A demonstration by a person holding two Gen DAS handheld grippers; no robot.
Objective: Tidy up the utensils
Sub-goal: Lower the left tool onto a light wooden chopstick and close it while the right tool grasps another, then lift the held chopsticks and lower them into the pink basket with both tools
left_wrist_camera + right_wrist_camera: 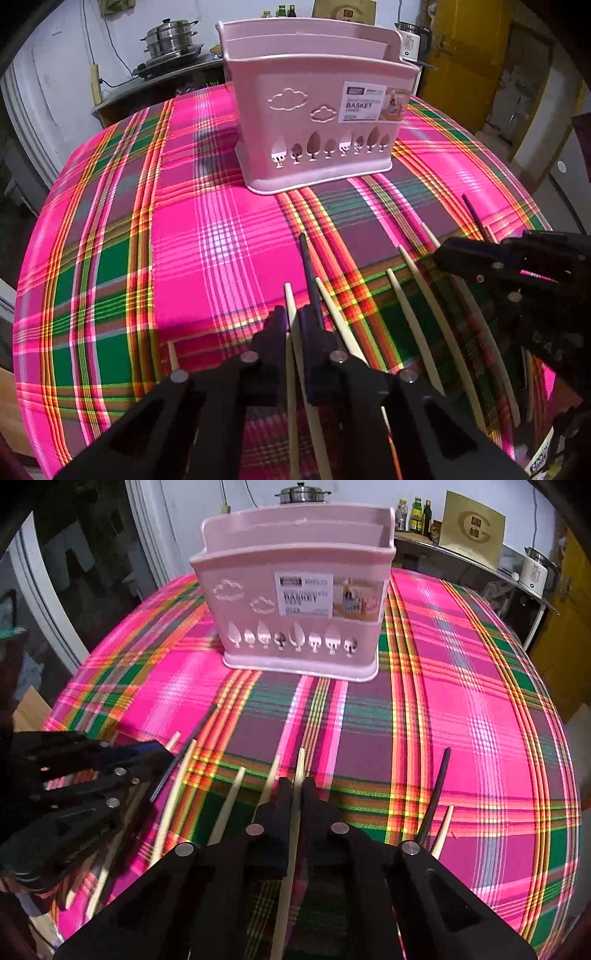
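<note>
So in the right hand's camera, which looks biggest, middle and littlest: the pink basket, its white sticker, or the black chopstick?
1. Pink basket: biggest by far.
2. Black chopstick and white sticker: unsure. The chopstick looks longer but much thinner, and it lies nearer the camera, so I won't rank them.

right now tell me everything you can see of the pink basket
The pink basket is a glossy plastic utensil holder, upright on the plaid tablecloth beyond the chopsticks. Its front wall has two cloud outlines, a row of tree-shaped cut-outs near the base and a printed label reading BASKET. An inner divider splits it into front and back compartments, and the back wall rises higher. A flared foot rims the bottom. No utensils stick out above its rim; neither gripper touches it.
</note>
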